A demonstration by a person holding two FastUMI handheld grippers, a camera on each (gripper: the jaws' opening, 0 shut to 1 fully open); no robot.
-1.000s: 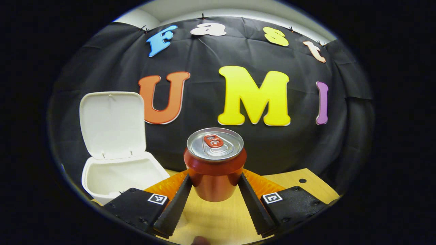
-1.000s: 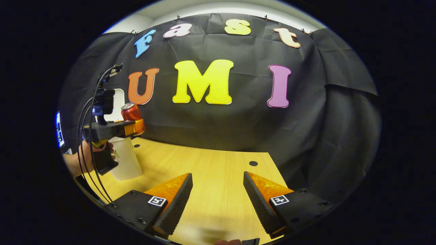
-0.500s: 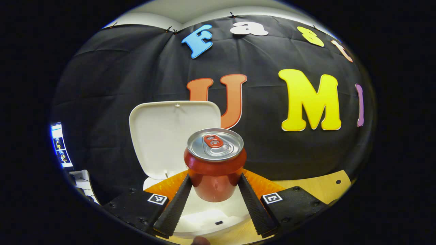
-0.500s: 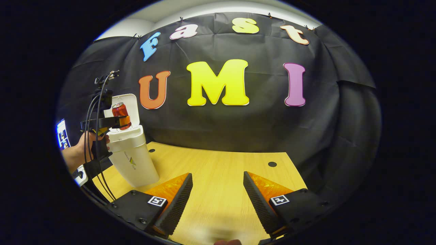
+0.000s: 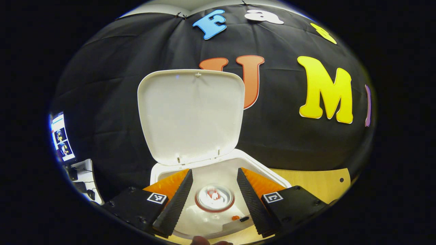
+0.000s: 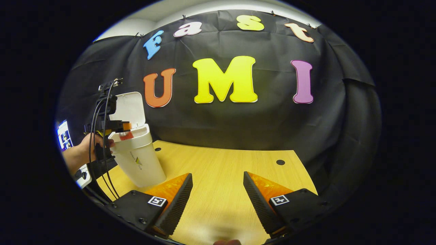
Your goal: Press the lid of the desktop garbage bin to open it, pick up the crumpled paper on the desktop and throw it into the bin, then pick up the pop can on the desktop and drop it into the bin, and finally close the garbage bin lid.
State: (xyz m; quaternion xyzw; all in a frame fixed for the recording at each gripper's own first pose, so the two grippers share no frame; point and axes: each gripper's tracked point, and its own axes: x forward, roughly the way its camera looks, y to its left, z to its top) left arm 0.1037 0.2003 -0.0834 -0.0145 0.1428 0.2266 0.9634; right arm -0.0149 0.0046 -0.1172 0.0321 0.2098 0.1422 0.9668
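Observation:
The white desktop bin [image 5: 224, 160] stands with its lid [image 5: 190, 115] swung upright against the booth wall. The red pop can [image 5: 214, 198] is a blurred disc, top up, down inside the bin, touching neither finger. My left gripper [image 5: 214, 172] hovers open just over the bin's mouth. In the right gripper view the bin [image 6: 139, 160] sits at the table's far left, with the left gripper [image 6: 120, 126] above its rim and a red patch of can [image 6: 126, 135] at the opening. My right gripper [image 6: 218, 177] is open and holds nothing above the wooden table [image 6: 221, 163].
A person's hand [image 6: 80, 154] holds the left gripper, cables trailing beside it. A lit monitor [image 5: 61, 137] and small gear sit beyond the table's left edge. Two small round holes [image 6: 280, 162] mark the tabletop near the back wall.
My left gripper carried the can over the open bin and let it go; the can has fallen inside. The right gripper has hardly shifted and stays open.

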